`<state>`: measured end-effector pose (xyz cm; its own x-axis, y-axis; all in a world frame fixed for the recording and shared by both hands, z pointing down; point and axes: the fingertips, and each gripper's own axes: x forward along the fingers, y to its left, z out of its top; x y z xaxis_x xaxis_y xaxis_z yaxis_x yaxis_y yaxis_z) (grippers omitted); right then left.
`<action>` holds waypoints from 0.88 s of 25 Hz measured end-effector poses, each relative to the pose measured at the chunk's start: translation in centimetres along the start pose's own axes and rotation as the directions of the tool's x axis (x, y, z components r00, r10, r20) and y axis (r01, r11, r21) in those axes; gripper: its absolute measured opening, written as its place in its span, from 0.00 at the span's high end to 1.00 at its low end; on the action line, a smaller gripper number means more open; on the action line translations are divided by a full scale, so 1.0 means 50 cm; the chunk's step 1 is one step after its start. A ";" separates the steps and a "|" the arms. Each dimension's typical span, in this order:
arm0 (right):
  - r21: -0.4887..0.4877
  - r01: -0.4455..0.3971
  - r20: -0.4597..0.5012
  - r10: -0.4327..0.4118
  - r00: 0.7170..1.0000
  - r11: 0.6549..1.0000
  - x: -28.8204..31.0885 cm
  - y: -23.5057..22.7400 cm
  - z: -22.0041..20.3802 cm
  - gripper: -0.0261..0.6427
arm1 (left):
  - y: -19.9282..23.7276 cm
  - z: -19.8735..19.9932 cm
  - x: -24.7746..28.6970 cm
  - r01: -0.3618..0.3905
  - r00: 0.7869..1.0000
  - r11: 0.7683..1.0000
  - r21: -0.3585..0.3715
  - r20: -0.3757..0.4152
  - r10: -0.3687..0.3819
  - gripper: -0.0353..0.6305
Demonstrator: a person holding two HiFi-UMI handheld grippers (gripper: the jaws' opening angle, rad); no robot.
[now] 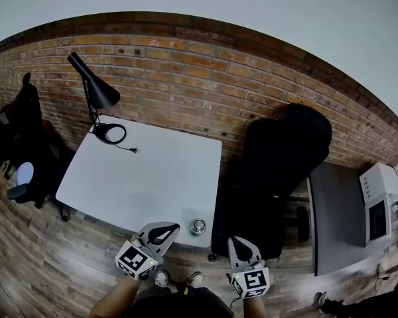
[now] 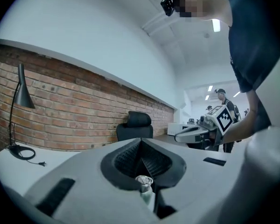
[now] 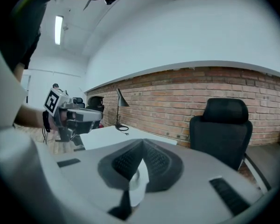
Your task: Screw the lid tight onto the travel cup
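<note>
The travel cup [image 1: 198,226], silver with a round top, stands upright near the front edge of the white table [image 1: 146,171]. My left gripper [image 1: 167,229] hovers just left of the cup, jaws shut and holding nothing. My right gripper [image 1: 238,242] hangs off the table's front right corner, also shut and empty. In the left gripper view the cup [image 2: 144,185] shows low down behind the closed jaws of the left gripper [image 2: 141,146], and the right gripper [image 2: 201,129] is at the right. In the right gripper view the right gripper [image 3: 142,150] is shut, with the left gripper [image 3: 77,117] at the left.
A black desk lamp [image 1: 93,88] with its cord stands at the table's far left corner, against the brick wall [image 1: 205,85]. A black office chair [image 1: 278,171] sits right of the table, and a grey desk [image 1: 335,211] with equipment lies further right. The floor is wood.
</note>
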<state>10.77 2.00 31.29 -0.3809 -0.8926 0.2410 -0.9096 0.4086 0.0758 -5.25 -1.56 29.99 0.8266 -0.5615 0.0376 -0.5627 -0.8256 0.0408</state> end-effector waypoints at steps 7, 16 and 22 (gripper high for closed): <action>-0.018 0.033 0.060 -0.032 0.998 0.999 -0.021 -0.040 0.063 0.94 | 0.011 0.136 -0.020 -0.060 0.992 0.994 0.088 0.116 0.050 0.91; -0.005 0.076 0.113 -0.075 0.991 0.997 -0.079 -0.079 0.139 0.94 | 0.019 0.239 -0.062 -0.141 0.973 0.978 0.151 0.206 0.108 0.91; 0.010 0.090 0.163 -0.090 0.982 0.996 -0.102 -0.105 0.168 0.94 | 0.007 0.238 -0.093 -0.194 0.973 0.975 0.108 0.150 0.177 0.91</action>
<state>16.11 2.81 21.52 -0.3191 -0.9450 0.0720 -0.9418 0.3247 0.0873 -9.16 0.12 17.96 0.7057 -0.7005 -0.1060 -0.7082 -0.7021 -0.0751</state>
